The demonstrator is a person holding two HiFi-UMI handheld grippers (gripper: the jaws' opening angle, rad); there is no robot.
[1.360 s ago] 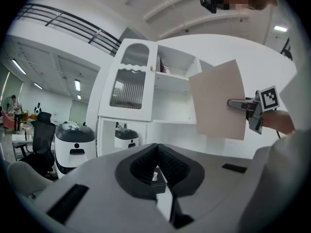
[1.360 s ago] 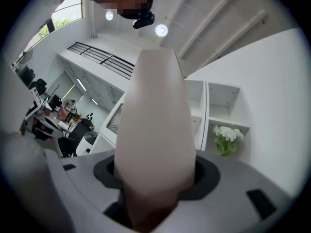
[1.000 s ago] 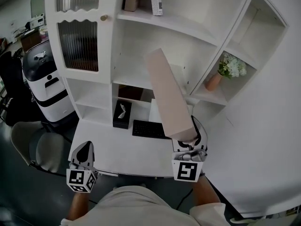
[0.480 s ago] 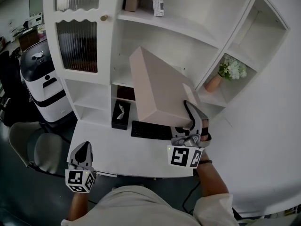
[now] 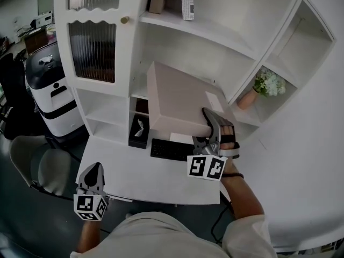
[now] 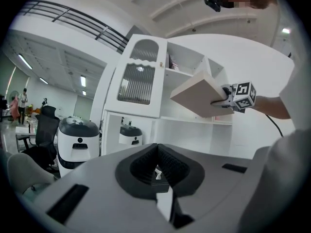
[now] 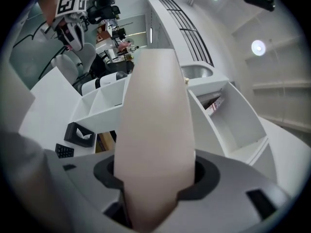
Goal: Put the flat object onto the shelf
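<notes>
Looked steeply down, in the head view, on a white desk (image 5: 134, 179) backed by a white shelf unit (image 5: 183, 42). Found the flat box (image 5: 174, 104) at centre frame, in the air above the keyboard (image 5: 169, 149), clamped at its near right corner by the right gripper (image 5: 212, 127). Judged that grip chosen to leave the far edge free to lead into the open middle bay. Noted bare shelf behind the box, books (image 5: 186, 1) only in the bay above, and a flower vase (image 5: 258, 87) in the right-hand compartment, well apart. Spotted the left gripper (image 5: 94, 171) at lower left, off the desk's front edge, probably parked out of the way.

Turned to the left gripper view: saw its jaws together with nothing between them, and the box tilted at upper right, held up before the shelf unit.

Closed with the right gripper view: saw both pads pressed on the box's faces, its narrow edge running up mid-frame, with compartments open to either side. Judged the bay's left upright and front lip the edges to mind.
</notes>
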